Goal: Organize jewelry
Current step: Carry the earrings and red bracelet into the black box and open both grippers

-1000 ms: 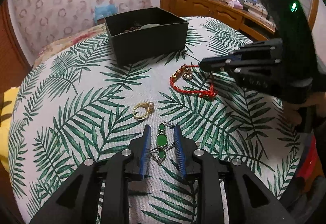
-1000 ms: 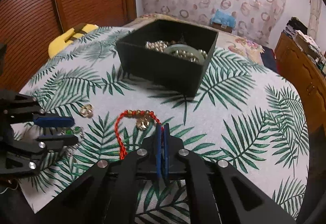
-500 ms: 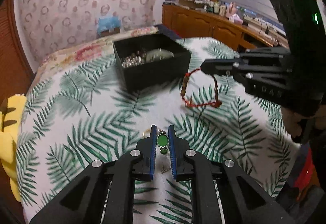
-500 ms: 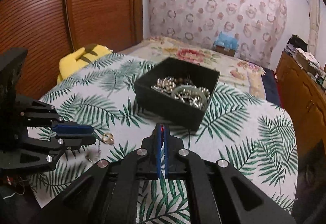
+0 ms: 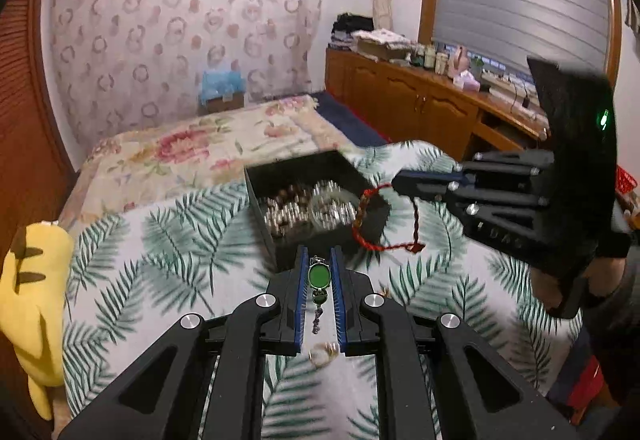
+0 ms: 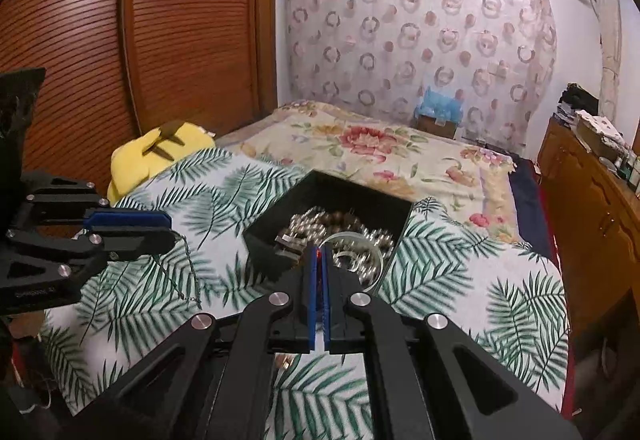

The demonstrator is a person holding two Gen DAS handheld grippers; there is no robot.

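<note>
Both grippers have risen toward the black box (image 5: 316, 175) at frame centre, the left gripper (image 5: 319, 280) pinching the green pendant (image 5: 319, 277) and the right gripper (image 6: 319, 272) clamping the red bracelet (image 5: 384, 224), whose swinging loop could snag the box's rim.

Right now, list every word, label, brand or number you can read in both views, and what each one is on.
No text reads cleanly in either view.
Raised lettering on the side of the right gripper, seen from the left wrist: too blurred to read.
Small print on the body of the left gripper, seen from the right wrist: too small to read.
Bottles on the wooden sideboard: labels unreadable.
</note>
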